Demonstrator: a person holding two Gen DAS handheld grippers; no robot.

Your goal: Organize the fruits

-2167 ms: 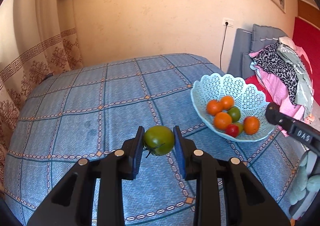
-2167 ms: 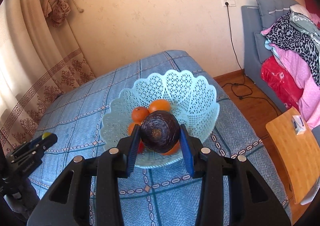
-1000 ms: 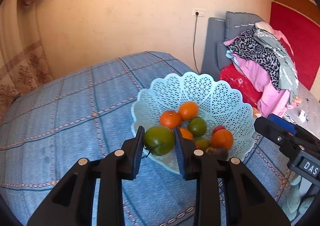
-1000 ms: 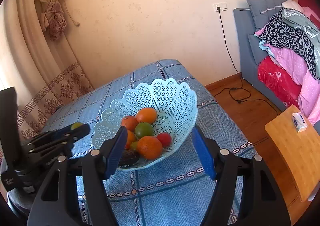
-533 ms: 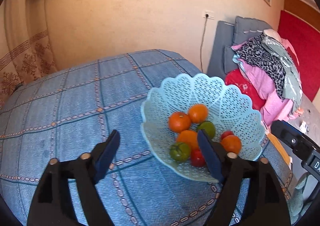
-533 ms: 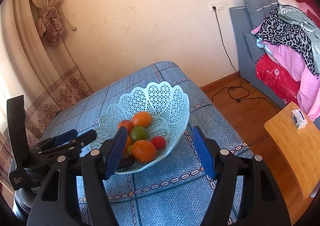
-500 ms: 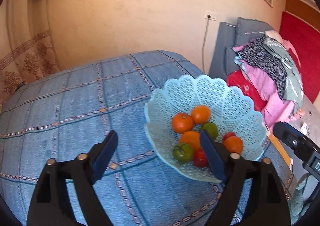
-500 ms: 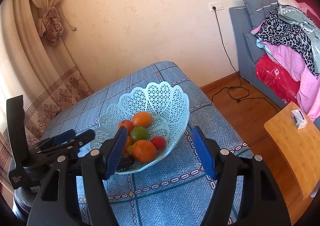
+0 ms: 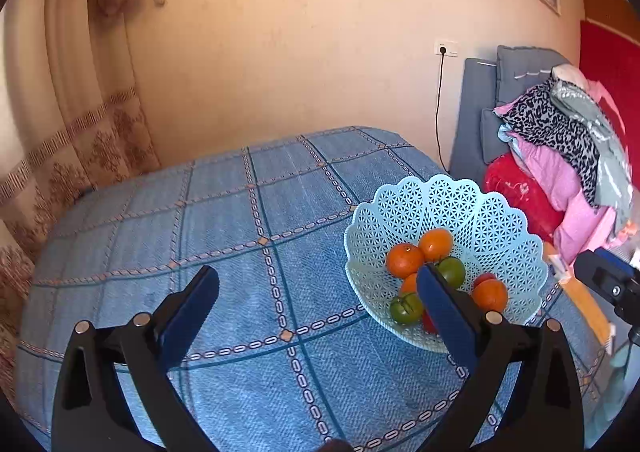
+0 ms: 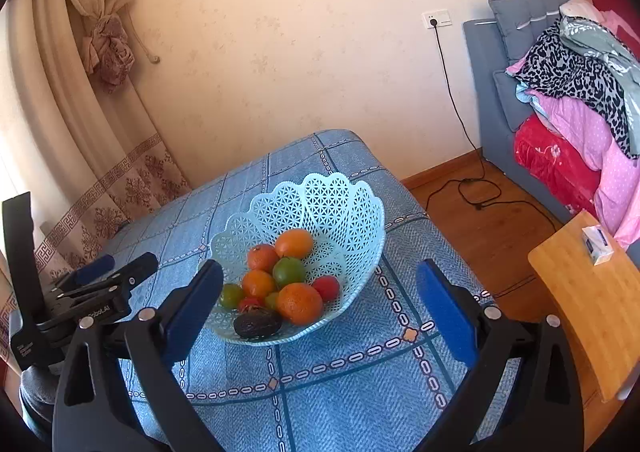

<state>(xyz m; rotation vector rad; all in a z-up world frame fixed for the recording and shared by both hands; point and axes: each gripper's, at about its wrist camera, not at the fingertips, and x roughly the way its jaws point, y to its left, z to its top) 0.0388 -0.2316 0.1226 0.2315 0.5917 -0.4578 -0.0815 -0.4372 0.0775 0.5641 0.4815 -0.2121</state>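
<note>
**Observer:** Where do things stand?

**Operator:** The fruit sits in the pale blue basket [image 10: 352, 220], middle of my right view, on the blue checked counter [image 9: 248, 284]. My left gripper [image 9: 318, 288] and right gripper [image 10: 320, 284] each have jaws spreading wide, with nothing between them. No loose fruit shows on the cloth.

**Observer:** What worries you?

**Operator:** The dark fruit [image 10: 257, 325] lies right at the basket's near rim, low in the frame. The pile is heaped; I judge that a nudge to the basket could roll it, or the big orange [image 10: 300, 303] beside it, over the edge. In my left view the right finger's tip overlaps the fruit, so a careless swing could clip the rim.

**Observer:** And the edges?

**Operator:** The basket stands near the counter's right-hand edge; beyond it in the right view is bare wood floor [image 10: 480, 228] and a cable [image 10: 476, 192]. Anything spilling that way likely drops.

**Observer:** Room to move?

**Operator:** Plenty on the left side of the left frame: open cloth, nothing on it. The left gripper shows at the lower left of my right view, apart from the basket. I'd back away towards that side.
</note>
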